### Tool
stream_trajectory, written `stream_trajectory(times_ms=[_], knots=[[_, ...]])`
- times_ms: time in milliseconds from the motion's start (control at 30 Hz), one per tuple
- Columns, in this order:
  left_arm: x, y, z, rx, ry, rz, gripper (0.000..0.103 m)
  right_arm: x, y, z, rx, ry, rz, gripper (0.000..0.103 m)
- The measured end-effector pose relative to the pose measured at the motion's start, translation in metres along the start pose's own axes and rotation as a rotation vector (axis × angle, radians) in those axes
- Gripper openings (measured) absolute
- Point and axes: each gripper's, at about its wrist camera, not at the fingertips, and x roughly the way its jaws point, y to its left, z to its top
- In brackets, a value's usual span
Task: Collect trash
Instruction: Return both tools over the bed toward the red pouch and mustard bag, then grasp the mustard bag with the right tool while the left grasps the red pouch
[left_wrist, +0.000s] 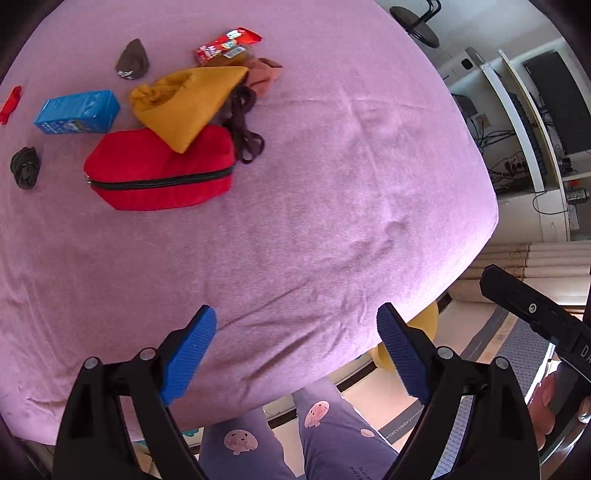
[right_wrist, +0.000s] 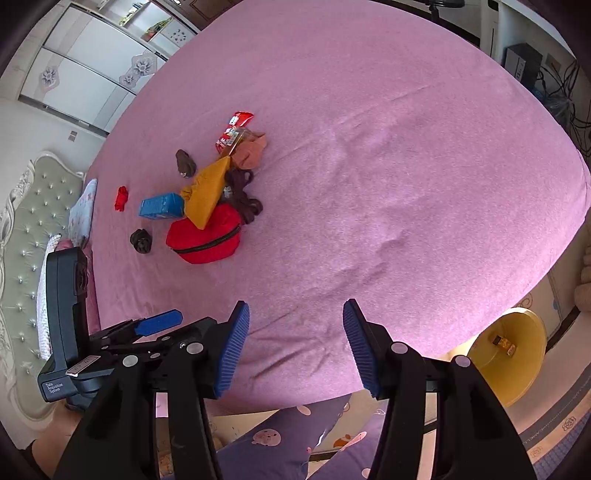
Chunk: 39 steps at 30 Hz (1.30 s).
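On the pink bed (left_wrist: 332, 184) lies a pile: a red snack wrapper (left_wrist: 229, 44) (right_wrist: 233, 133), a blue carton (left_wrist: 77, 112) (right_wrist: 161, 205) and a small red wrapper (left_wrist: 10, 103) (right_wrist: 120, 198). My left gripper (left_wrist: 296, 314) hangs open above the near part of the bed, well short of the pile, with nothing between its blue pads. My right gripper (right_wrist: 295, 308) is also open and empty over the bed's near edge. A yellow bin (right_wrist: 508, 354) stands on the floor to the right, with a small item inside.
Mixed in with the pile are a red zip pouch (left_wrist: 162, 173), a mustard cloth (left_wrist: 184, 103), a peach cloth (left_wrist: 264, 74), brown socks (left_wrist: 133, 61) and a dark sock ball (left_wrist: 25, 166). A person's legs in purple printed trousers (left_wrist: 325, 424) stand at the bed's edge. A padded headboard (right_wrist: 33, 229) is at left.
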Motion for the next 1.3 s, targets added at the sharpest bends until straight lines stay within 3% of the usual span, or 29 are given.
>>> stream_trajectory(times_ms=[300,567,833,1300], knots=[[-0.024,0.093,0.013,-0.127,-0.051,0.021,0.088,0.044,0.086,0.029,-0.114,0.02,0.028,0.053],[-0.016,0.121,0.021,-0.265,-0.055,-0.01,0.088,0.085,0.121,0.073,-0.199,0.075,0.054,0.057],[0.017,0.139,0.036,-0.482,-0.035,-0.055,0.088,0.146,0.13,0.118,-0.271,0.184,0.076,0.067],[0.064,0.148,0.046,-0.72,-0.016,-0.088,0.088,0.232,0.111,0.15,-0.244,0.375,0.132,0.068]])
